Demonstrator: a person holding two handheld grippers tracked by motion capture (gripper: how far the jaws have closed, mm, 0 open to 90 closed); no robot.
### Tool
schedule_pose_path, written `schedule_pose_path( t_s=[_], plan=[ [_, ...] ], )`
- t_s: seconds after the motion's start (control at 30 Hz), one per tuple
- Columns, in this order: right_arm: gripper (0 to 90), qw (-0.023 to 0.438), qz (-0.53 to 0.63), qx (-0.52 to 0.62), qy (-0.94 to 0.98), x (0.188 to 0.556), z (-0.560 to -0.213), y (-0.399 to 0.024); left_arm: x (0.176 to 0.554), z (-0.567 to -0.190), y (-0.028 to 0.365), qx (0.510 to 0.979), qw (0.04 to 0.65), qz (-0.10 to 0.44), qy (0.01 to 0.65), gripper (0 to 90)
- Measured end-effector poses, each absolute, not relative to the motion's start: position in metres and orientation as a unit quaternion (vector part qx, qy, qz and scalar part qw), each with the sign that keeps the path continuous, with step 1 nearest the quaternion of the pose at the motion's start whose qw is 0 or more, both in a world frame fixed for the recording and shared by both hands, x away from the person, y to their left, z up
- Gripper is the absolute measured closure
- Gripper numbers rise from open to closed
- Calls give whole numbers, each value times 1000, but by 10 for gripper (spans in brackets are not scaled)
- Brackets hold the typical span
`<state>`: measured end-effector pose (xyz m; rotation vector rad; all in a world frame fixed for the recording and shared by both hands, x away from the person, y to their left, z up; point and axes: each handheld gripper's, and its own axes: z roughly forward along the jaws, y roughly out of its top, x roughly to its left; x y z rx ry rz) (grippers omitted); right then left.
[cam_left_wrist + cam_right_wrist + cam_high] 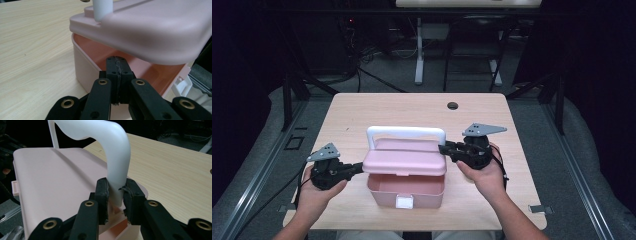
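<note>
- Nearest the camera: two hands and forearms entering from the near edge of the desk (362, 107), each carrying a black two-jaw gripper.
- Pink box (406, 192) standing near the middle of the near edge, white latch (404, 202) facing that edge.
- Pink lid (405, 157) raised off the box rim, tilted, interior showing beneath it on the left side.
- White handle (406, 132) upright on top of the lid, arching toward the far edge.
- Left gripper (358, 168) at the left side of the box, level, pointing into the gap under the lid.
- Left gripper pads (117, 68) pressed flat together, nothing between them, tips just inside the box rim and below the lid's corner; contact with the lid hard to judge, possibly just clear.
- Right gripper (443, 148) at the right side of the lid, level, pointing left.
- Right gripper pads (103, 191) clamped narrowly on the foot of the white handle, where it meets the lid.
- Round dark hole (453, 105) in the desk near the far edge, well apart from the box.
</note>
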<state>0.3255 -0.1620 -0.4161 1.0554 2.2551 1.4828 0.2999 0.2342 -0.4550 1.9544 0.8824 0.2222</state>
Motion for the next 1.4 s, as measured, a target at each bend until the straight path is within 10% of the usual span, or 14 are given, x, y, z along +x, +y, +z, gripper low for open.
schedule_pose_path(
  t_s=[1.4],
  plan=[
    [724,133,526,381,749,318,-423,-182,297,-440,209,814,477,79,323,896]
  ],
)
